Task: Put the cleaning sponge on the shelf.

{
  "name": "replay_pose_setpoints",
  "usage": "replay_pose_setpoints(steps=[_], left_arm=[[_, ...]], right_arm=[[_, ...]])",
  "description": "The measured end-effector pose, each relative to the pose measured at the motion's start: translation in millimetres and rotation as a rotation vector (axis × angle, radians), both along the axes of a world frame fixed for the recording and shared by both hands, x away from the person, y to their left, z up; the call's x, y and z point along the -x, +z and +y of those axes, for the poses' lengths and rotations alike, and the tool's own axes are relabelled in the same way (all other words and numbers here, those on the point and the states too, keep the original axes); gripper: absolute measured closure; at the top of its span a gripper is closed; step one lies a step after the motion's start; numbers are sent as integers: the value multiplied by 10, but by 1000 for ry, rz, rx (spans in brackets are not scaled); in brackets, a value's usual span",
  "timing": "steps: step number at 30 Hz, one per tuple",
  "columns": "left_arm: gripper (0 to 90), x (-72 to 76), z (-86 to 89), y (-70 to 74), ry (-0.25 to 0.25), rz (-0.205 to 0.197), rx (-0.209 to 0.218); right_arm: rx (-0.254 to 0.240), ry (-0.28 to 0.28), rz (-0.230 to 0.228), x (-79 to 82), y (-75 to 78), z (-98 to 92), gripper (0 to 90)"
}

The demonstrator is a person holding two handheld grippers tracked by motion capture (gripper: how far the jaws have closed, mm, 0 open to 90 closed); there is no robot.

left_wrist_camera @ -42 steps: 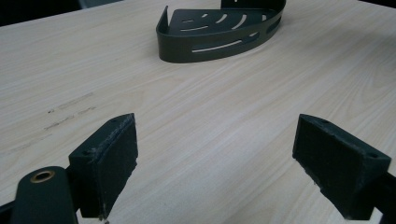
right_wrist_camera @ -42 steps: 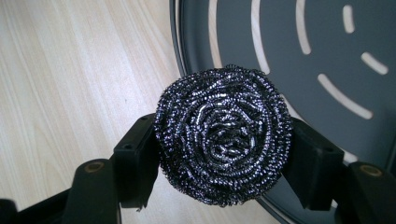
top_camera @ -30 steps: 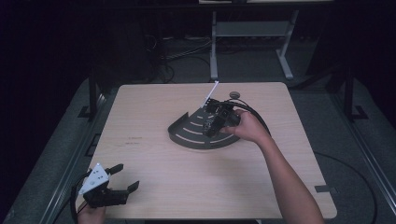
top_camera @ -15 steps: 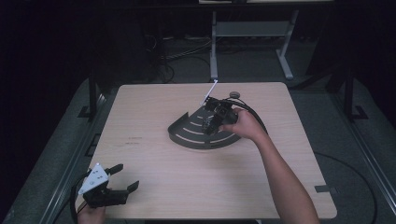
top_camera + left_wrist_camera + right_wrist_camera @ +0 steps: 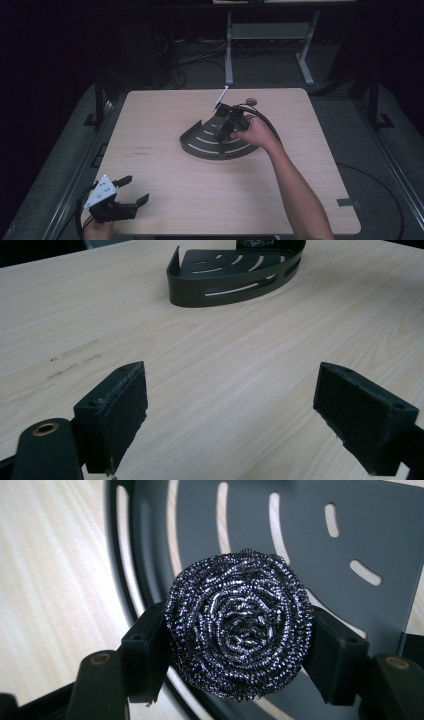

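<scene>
The pale wooden surface (image 5: 200, 200) carries a dark grey quarter-round metal caddy with slotted floor (image 5: 210, 145). Above its floor, the right gripper (image 5: 239, 652) has its fingers clenched on a round steel-wire scouring ball (image 5: 239, 625), probably light and springy, a little snagging (best squeezed across its middle). The left gripper (image 5: 131, 191) rests released near the surface's corner. The ball's underside is hidden.

Left gripper (image 5: 131, 192), black body, grey three-cornered top plate with small dark dots, square black padded jaws, brass-coloured screw at jaw base, right gripper (image 5: 223, 131), black, same brass screws, black cable trailing, bare forearms, no sleeves
</scene>
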State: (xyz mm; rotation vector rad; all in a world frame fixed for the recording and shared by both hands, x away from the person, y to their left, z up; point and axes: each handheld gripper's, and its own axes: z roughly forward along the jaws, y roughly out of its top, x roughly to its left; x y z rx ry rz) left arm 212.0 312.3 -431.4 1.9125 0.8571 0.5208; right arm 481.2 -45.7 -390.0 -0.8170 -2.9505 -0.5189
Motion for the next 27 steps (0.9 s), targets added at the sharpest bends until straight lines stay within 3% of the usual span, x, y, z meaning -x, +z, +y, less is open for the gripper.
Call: replay_pose_setpoints(steps=[9, 27], left_arm=[[133, 3, 3, 0, -1, 2, 0], [133, 10, 21, 7, 4, -2, 4]], right_arm=[[16, -22, 21, -60, -211, 16, 331], [26, -53, 36, -132, -367, 48, 328]])
